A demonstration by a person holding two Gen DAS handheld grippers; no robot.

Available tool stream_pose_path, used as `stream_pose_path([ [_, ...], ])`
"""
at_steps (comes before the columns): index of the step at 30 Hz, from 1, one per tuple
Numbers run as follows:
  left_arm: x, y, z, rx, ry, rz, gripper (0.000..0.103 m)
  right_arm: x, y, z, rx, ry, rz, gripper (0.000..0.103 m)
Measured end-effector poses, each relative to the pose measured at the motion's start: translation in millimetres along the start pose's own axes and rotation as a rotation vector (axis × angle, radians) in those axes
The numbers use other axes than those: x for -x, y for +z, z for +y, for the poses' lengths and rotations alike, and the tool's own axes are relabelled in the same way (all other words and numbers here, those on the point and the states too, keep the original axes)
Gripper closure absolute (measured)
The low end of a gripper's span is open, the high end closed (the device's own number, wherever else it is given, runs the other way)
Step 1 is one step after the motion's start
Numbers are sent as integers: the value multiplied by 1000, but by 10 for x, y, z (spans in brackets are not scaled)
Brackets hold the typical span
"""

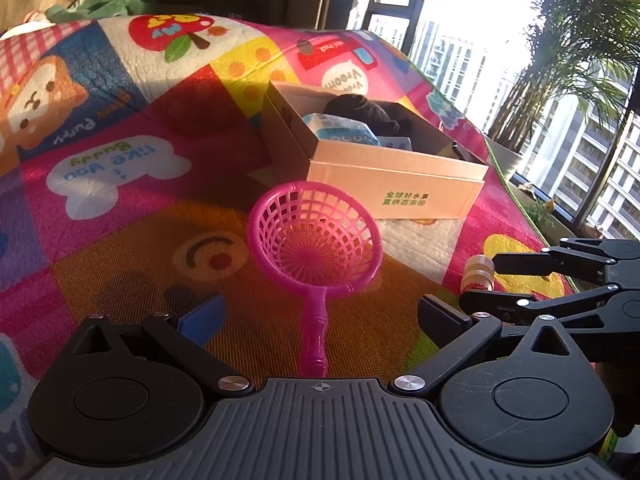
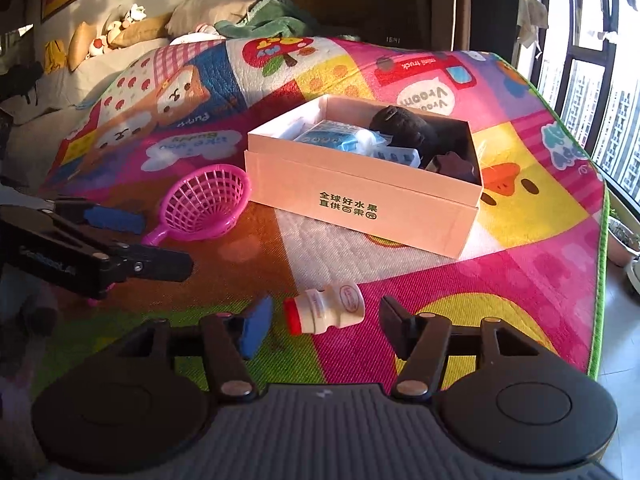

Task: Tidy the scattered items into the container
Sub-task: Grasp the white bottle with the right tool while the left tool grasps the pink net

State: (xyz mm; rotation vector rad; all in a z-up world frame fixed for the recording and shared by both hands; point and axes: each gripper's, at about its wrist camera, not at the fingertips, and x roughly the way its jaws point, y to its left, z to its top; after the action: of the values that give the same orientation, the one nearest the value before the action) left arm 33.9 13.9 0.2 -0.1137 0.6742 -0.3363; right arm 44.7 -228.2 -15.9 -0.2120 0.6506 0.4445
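Note:
A pink plastic scoop net (image 1: pixel 316 240) lies on the play mat with its handle pointing at me. My left gripper (image 1: pixel 320 316) is open, its fingers either side of the handle, not touching it. A small white bottle with a red cap (image 2: pixel 326 309) lies on its side on the mat. My right gripper (image 2: pixel 324 326) is open around it without touching. The open cardboard box (image 1: pixel 394 178) stands beyond, holding a black cloth, blue-white packets and other items. The scoop (image 2: pixel 206 206) and box (image 2: pixel 360 204) also show in the right wrist view.
The colourful play mat (image 1: pixel 120 208) covers the floor. Its green edge (image 2: pixel 600 280) runs along the right by the windows. Pillows and a green towel (image 2: pixel 272 20) lie at the far end. The right gripper (image 1: pixel 480 282) shows in the left view; the left gripper (image 2: pixel 160 244) shows in the right.

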Motion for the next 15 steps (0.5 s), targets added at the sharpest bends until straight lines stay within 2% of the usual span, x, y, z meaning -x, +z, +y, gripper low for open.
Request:
stream_pose_path([
  [1,-1,1,-1,-1,0,0,0,-31,9,0,9,1,8,44],
  [3,-1,0,-5,-3,2,2,0,-51,19,9,27,11,22,57],
  [7,-48,43,-95,-50,39,29,0,51,-9,28,35,19,-4,57],
  [11,-129,155,-195,-102,41,47,0,115,-43,2,25,8,-11,57],
  [15,-276,280,-292,-180,101,56,0,124,-67,-44,10,5,-4,57],
])
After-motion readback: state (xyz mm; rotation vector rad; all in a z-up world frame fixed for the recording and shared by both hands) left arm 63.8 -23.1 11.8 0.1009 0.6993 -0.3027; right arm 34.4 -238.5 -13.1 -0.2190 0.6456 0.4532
